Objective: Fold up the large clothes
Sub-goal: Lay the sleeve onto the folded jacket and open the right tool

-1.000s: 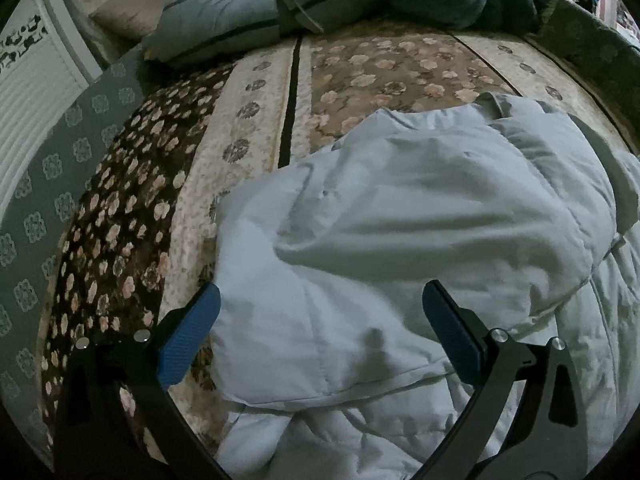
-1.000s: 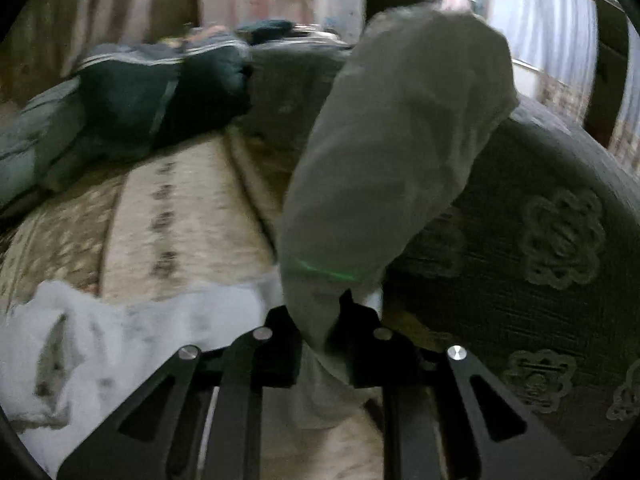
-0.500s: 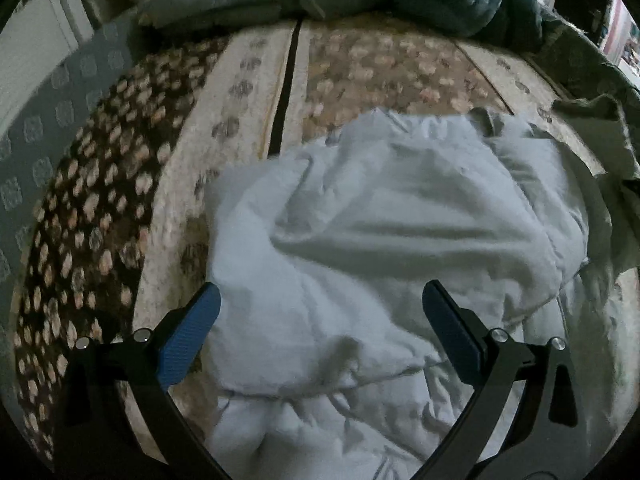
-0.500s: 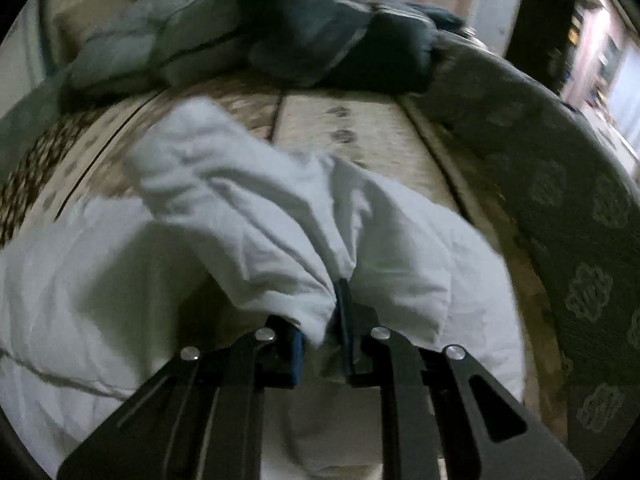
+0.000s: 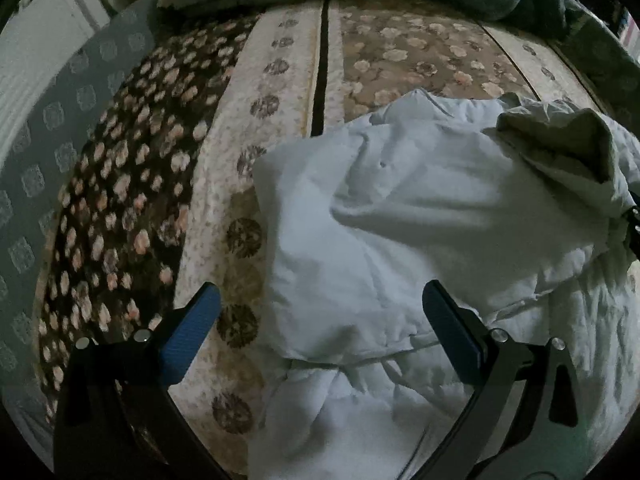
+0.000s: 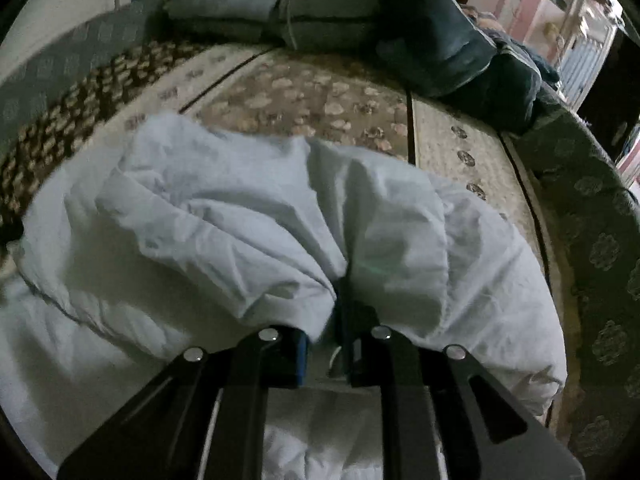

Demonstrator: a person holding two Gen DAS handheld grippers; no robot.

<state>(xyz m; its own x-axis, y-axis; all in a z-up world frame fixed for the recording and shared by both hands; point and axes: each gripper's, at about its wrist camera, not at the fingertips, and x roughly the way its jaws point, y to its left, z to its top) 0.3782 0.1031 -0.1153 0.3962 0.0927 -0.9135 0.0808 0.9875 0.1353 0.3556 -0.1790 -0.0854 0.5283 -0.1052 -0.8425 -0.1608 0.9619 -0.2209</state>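
1. Pale blue-white padded fabric, a large puffy jacket [image 5: 384,240], lies crumpled on the patterned bedspread [image 5: 280,92], toward its near right part, with one edge beside the cream stripe of dark medallions.

2. Left gripper [image 5: 320,320] hangs over the jacket's near left edge, its jaws wide apart – the blue pads [image 5: 192,332] stand clear of the cloth, one over the bedspread, the other over the jacket, nothing between them being pressed.

3. Right gripper [image 6: 326,344] has its jaws narrow and pinching a bunched fold of the jacket [image 6: 248,240]; the jaws are just beginning to open, yet the cloth is between the pads and gathers into them from both sides.

4. In the left wrist view that pinched part shows at the right edge as a raised, greyer flap [image 5: 568,148] folded over onto the jacket's body.

5. At the far edge of the bedspread sits a heap of bedding – grey-blue folded quilts [image 6: 256,4] and a darker blue one [image 6: 440,40] to their right.

6. A grey-green cover with medallion motifs [image 6: 592,208] runs down the bed's right side, just beside the jacket's right edge.
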